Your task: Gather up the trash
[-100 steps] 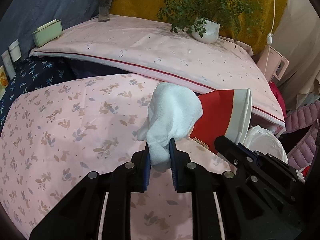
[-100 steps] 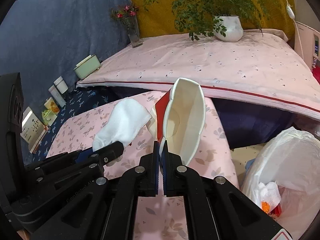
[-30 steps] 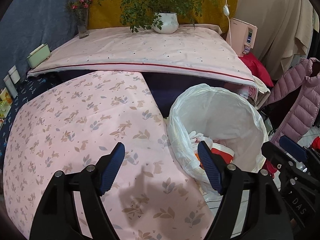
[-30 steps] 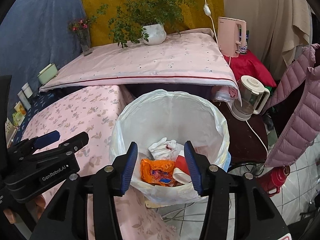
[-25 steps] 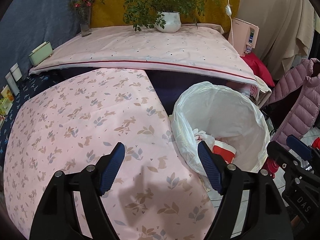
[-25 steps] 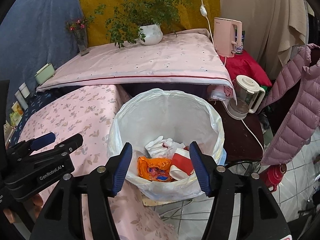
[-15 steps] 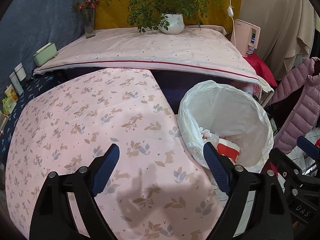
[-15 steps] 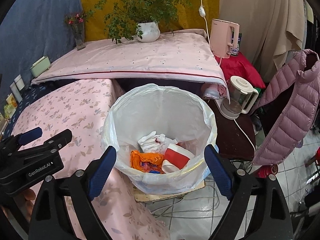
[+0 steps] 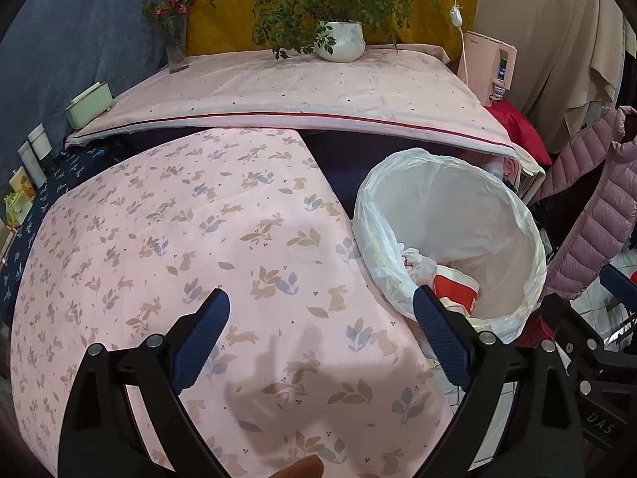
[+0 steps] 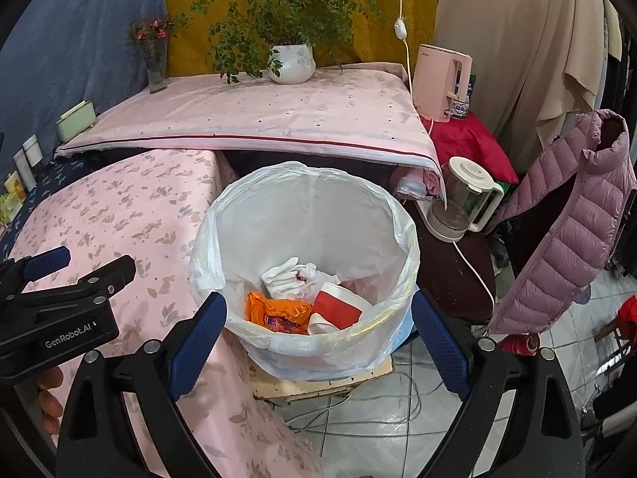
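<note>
1. Left gripper (image 9: pixel 320 310): jaws opening, blue pads spread wide, nothing between them; hovering over pink rabbit-print tablecloth (image 9: pixel 179 239). Seen also from the right wrist camera at 9 o'clock, side-on.
2. Right gripper (image 10: pixel 318 310): jaws opening, wide apart, nothing gripped; pads flanking the near rim of the trash bin (image 10: pixel 247 215) in view, not touching it.
3. Trash inside bin, on the bottom: red-and-white paper cup (image 10: pixel 338 310) lying on its side, long axis running roughly 10 to 4 o'clock, open white end toward 8 o'clock as far as can be told. Orange snack wrapper (image 10: pixel 278 312) just beside it at 9 o'clock, long axis near level, crumpled. White crumpled tissue (image 10: pixel 292 277) at 12 o'clock of both, with a small red spot.
4. Bin lined with white plastic bag, mouth facing up, standing on floor at table's right edge on a pale board.
5. Writing: "GenRobot.AI" on left gripper body in right wrist view; "DAS" partly legible on right gripper body at 4 o'clock of left wrist view, rest cut off. Label on pink kettle (image 10: pixel 442 79) too small to read.
6. Hidden or unclear: from left wrist view only the cup's rim end and part of the tissue visible past bin wall; wrapper out of sight. Print on wrapper unreadable. Fingertips of a hand partly visible at 8 o'clock under the left gripper. Purple puffer jacket (image 10: pixel 573 215) cut off at 3 o'clock. Potted plant (image 10: pixel 290 61) at 12 o'clock on rear table.
</note>
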A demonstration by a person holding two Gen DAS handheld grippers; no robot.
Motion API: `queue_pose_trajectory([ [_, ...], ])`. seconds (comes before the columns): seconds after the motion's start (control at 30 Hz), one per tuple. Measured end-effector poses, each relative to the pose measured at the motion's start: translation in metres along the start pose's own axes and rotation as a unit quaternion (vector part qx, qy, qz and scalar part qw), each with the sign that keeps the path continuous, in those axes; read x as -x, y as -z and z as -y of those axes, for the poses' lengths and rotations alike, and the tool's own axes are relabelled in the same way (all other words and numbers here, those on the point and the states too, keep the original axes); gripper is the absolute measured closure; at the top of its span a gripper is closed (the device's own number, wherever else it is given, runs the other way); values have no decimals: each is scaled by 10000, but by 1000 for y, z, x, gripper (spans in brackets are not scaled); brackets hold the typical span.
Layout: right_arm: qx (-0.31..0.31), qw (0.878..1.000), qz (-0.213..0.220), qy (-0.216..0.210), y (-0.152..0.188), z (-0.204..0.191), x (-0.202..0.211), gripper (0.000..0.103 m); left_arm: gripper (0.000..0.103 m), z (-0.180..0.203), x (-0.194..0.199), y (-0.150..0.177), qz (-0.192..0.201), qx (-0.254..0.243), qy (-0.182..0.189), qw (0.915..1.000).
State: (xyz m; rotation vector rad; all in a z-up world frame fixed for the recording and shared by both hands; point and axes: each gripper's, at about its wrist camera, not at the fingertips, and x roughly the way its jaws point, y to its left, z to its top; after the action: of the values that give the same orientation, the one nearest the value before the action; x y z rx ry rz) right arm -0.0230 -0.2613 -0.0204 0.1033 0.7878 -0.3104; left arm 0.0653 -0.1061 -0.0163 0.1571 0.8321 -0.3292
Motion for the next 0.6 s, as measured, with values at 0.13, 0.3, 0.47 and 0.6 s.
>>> queue_pose_trajectory([
  [0.13,15,10000,-57,5,3,1,-1,13,11,-1,0,1,-7,68,-10,10000],
  [0.3,27,10000,-49,-3,5,1,1,13,11,1,1,4,-25,73,2,10000],
  [0.47,90,9999,-69,9,8,-1,1,13,10,1,0,7,-88,154,-43,9998],
  [0.6,124,9999,-92,-8,9,-3,2,13,10,-2,0,9,-111,250,-67,9996],
])
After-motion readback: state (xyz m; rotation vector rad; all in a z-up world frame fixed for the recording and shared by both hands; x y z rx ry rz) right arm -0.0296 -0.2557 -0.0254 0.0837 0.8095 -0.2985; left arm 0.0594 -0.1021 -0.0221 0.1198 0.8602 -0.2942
